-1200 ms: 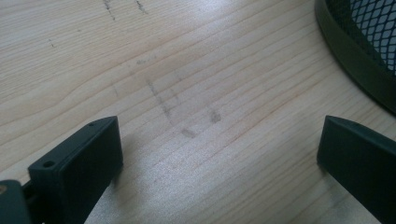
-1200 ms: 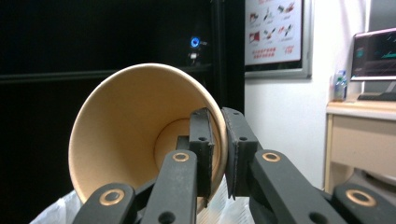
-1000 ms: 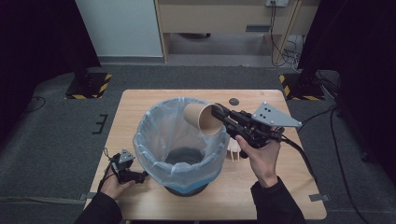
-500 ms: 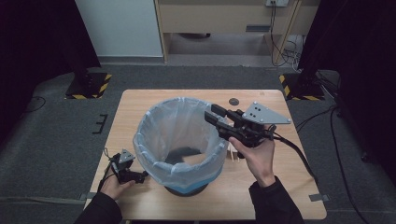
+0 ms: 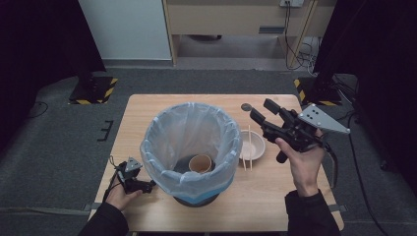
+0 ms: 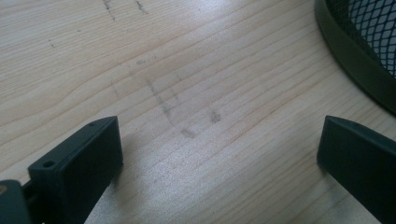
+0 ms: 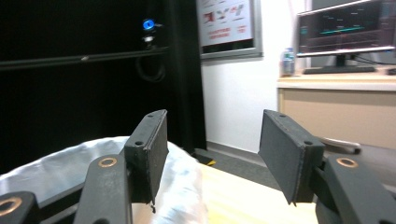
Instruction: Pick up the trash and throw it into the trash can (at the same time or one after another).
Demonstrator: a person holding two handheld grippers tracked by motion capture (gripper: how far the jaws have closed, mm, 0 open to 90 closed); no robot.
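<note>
One brown paper cup [image 5: 200, 163] lies at the bottom of one round mesh bin [image 5: 196, 199] lined with a thin, crinkled, translucent plastic bag [image 5: 167, 132]. Beside the bin on the pale wood-grain table [image 5: 142, 105] sit one shallow white bowl [image 5: 257, 150], two slim wooden chopsticks [image 5: 249, 145] across it, and one small dark disc [image 5: 246, 106]. The right gripper [image 5: 259, 111], just opening, is spread and empty, right of the bin. The left gripper [image 6: 219, 154] is spread over bare wood.
</note>
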